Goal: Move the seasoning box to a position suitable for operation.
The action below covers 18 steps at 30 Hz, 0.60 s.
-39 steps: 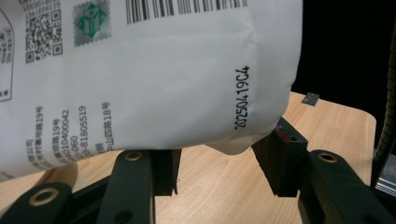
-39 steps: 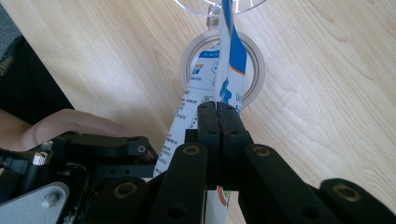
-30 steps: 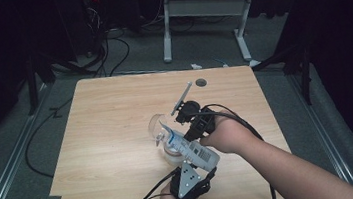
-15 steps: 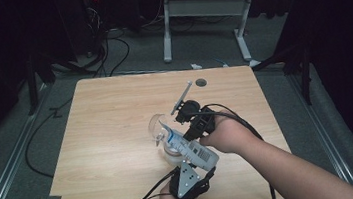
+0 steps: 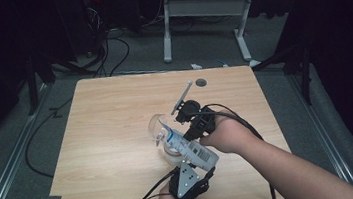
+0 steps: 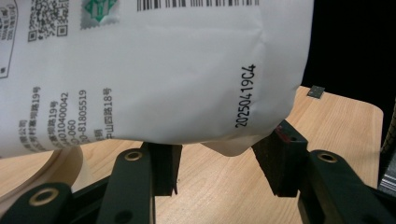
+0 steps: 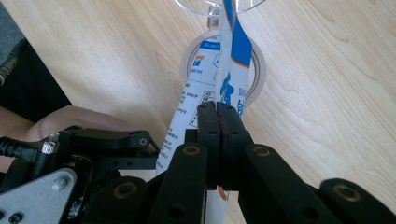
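A white-and-blue pouch (image 5: 190, 148) lies tilted over a clear glass (image 5: 160, 126) near the table's (image 5: 98, 138) front edge. The right gripper (image 7: 218, 112) pinches its thin edge; the left gripper (image 6: 217, 163) seemingly clasps its lower end, long axis pointing glassward.

Left gripper (image 5: 189, 157) enters low at the near edge, fingers (image 6: 280, 156) parted, pointing away. Right gripper (image 5: 182, 115) reaches in from the right, fingers (image 7: 208, 122) pressed together; forearm angled across.

On the wooden table (image 5: 105, 153), the left gripper (image 5: 189, 177) and right gripper (image 5: 198, 126) hold a white pouch (image 5: 190, 148) tilted over a clear glass (image 5: 160, 127).
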Each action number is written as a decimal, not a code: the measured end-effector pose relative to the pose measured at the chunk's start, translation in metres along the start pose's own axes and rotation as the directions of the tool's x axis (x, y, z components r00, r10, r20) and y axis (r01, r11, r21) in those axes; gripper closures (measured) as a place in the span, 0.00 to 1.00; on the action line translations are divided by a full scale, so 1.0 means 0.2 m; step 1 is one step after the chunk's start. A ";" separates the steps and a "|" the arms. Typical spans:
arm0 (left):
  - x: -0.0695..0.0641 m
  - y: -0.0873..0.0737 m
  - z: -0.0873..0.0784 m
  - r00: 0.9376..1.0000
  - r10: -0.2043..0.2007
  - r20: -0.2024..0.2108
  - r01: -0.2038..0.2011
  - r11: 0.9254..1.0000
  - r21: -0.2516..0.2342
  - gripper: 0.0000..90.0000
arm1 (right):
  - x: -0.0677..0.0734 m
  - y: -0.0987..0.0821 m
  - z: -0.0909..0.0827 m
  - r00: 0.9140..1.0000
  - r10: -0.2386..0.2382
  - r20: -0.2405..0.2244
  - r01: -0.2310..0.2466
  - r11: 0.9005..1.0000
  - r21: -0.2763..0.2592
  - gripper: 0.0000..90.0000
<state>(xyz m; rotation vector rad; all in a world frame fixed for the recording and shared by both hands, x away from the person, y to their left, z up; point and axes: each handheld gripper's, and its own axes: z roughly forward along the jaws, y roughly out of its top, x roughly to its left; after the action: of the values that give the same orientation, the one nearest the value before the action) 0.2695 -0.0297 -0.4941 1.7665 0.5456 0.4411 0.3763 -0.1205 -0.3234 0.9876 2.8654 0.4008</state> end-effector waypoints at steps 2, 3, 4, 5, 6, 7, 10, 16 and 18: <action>0.00 0.00 0.00 1.000 0.006 0.000 -0.006 1.000 0.004 0.60 | 0.00 0.00 0.00 1.000 0.001 -0.001 -0.001 1.000 0.002 1.00; 0.00 0.00 0.00 1.000 0.006 0.000 -0.006 1.000 0.006 0.60 | 0.00 0.00 0.00 1.000 0.000 -0.001 0.000 1.000 0.002 0.99; 0.00 0.00 0.00 1.000 0.004 0.000 -0.004 1.000 0.005 0.60 | 0.00 0.00 0.00 1.000 0.000 -0.001 0.000 1.000 0.003 0.99; 0.00 -0.01 0.00 1.000 0.005 0.000 -0.005 1.000 0.005 0.60 | 0.00 0.00 0.00 1.000 0.000 -0.001 0.000 1.000 0.003 0.99; 0.00 -0.01 0.00 1.000 0.005 -0.001 -0.005 1.000 0.006 0.60 | 0.00 0.00 0.00 1.000 0.000 0.002 0.000 1.000 0.004 0.99; 0.00 -0.01 0.00 1.000 0.005 -0.003 -0.005 1.000 0.007 0.60 | 0.00 0.00 0.00 1.000 0.000 0.000 0.000 1.000 0.003 0.99; 0.01 -0.02 0.00 1.000 -0.001 -0.004 0.001 1.000 0.010 0.60 | 0.00 -0.01 0.00 1.000 0.001 -0.004 -0.001 1.000 0.001 0.99; 0.01 -0.04 -0.01 1.000 0.001 -0.006 -0.001 1.000 0.020 0.60 | 0.00 -0.01 0.00 1.000 0.002 -0.004 -0.002 1.000 0.001 0.99; 0.02 -0.04 -0.01 1.000 0.002 -0.007 -0.002 1.000 0.024 0.60 | 0.00 -0.02 0.00 1.000 0.007 -0.005 -0.007 1.000 0.002 0.99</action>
<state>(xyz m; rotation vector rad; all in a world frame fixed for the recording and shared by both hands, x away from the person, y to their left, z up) 0.2703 -0.0243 -0.5014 1.7887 0.5561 0.4443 0.3746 -0.1232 -0.3237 0.9986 2.8681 0.4010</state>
